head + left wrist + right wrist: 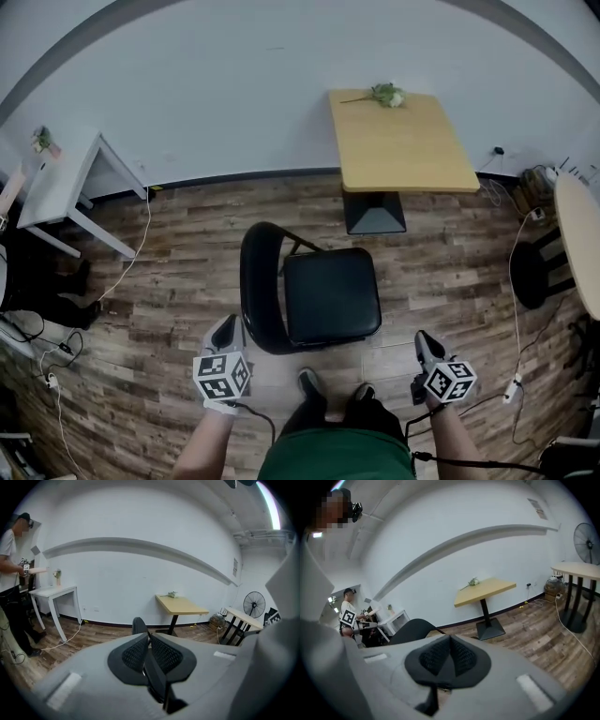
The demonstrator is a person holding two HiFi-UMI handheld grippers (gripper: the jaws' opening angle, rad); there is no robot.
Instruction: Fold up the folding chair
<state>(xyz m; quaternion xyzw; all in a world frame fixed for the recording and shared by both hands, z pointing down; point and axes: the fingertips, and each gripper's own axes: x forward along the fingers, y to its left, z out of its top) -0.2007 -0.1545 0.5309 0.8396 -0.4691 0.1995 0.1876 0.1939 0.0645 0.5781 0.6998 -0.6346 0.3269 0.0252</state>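
Folding chair (323, 298) is standing open on the wood floor (187, 253) by the person's feet (307, 381), while the left gripper (225, 328) and right gripper (425, 343) are hovering empty, fingers pressed together, so they are needing to spread before grabbing it.

Head view overhead, gripper views low; chair (319, 295) (138, 625) (412, 629) shared

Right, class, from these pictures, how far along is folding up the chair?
Done: nothing yet; the chair stands fully open. In hand: the left claw and right claw are both shut and empty, held near the chair's near side but apart from it. Left: take hold of the chair and fold it shut.
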